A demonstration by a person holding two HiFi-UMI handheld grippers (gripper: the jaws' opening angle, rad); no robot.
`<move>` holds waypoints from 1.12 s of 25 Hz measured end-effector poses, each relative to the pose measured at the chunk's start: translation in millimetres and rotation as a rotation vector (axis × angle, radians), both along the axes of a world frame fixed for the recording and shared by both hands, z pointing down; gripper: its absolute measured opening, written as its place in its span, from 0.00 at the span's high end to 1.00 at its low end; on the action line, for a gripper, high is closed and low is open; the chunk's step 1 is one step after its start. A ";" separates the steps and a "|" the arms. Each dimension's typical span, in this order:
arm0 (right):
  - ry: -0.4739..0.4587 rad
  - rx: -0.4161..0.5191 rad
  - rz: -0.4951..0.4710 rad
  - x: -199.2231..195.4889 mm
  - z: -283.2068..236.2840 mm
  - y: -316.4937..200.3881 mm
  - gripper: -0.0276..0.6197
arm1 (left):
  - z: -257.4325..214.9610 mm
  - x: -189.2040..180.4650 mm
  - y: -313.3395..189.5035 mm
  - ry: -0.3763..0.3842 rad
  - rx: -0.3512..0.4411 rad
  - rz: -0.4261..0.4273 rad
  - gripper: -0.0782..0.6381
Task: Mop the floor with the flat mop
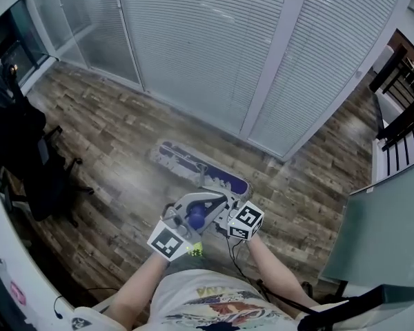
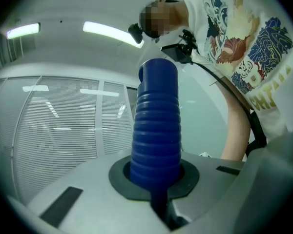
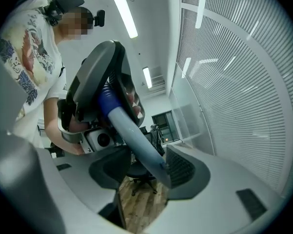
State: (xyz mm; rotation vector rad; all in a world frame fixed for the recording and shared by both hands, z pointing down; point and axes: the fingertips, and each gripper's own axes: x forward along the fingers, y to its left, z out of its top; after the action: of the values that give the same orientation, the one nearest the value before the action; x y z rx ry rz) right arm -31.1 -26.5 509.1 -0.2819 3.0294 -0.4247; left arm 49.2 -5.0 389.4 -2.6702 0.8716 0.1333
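Observation:
The flat mop's blue and white head (image 1: 200,167) lies on the wooden floor (image 1: 110,150) in front of me, near the blinds. Its pole rises to a blue ribbed grip (image 1: 195,217) between my hands. My left gripper (image 1: 185,225) is shut on that grip (image 2: 155,130), which stands up out of the jaws in the left gripper view. Lower down, the grey-blue pole (image 3: 132,135) crosses between the jaws of my right gripper (image 3: 144,172). Those jaws stand wide, with floor showing in the gap. The pole leans on the right-hand pad (image 3: 185,169) only.
A glass wall with white blinds (image 1: 214,40) runs across the far side. A black office chair (image 1: 41,164) stands at the left. A grey-green tabletop (image 1: 386,233) and a dark chair frame (image 1: 407,109) are at the right. A cable (image 1: 241,261) hangs by my arms.

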 end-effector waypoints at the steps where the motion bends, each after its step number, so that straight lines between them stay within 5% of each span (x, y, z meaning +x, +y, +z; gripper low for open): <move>1: -0.002 0.001 0.009 -5.7 -1.1 -17.1 0.63 | -1.0 -5.6 -17.2 -0.004 0.008 0.007 0.87; 6: 0.064 0.048 0.023 -30.1 4.3 -86.6 0.64 | 25.3 -25.2 -94.6 -0.113 -0.037 0.024 0.87; 17: -0.008 0.048 -0.034 -33.1 4.0 -235.5 0.67 | 28.6 -28.9 -250.0 -0.108 -0.041 -0.014 0.88; 24: -0.020 0.026 -0.107 -36.6 -12.6 -301.6 0.67 | 8.0 -33.5 -324.0 -0.072 -0.069 -0.055 0.88; 28: -0.021 0.004 -0.120 -46.6 -13.5 -298.6 0.67 | -5.4 -44.5 -322.0 0.043 -0.104 -0.028 0.88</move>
State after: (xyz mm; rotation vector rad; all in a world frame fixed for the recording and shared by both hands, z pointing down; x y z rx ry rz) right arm -77.7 -325.1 495.6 -0.0942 3.0365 -0.4271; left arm 4.7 -327.0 384.1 -2.7595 0.9541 0.1428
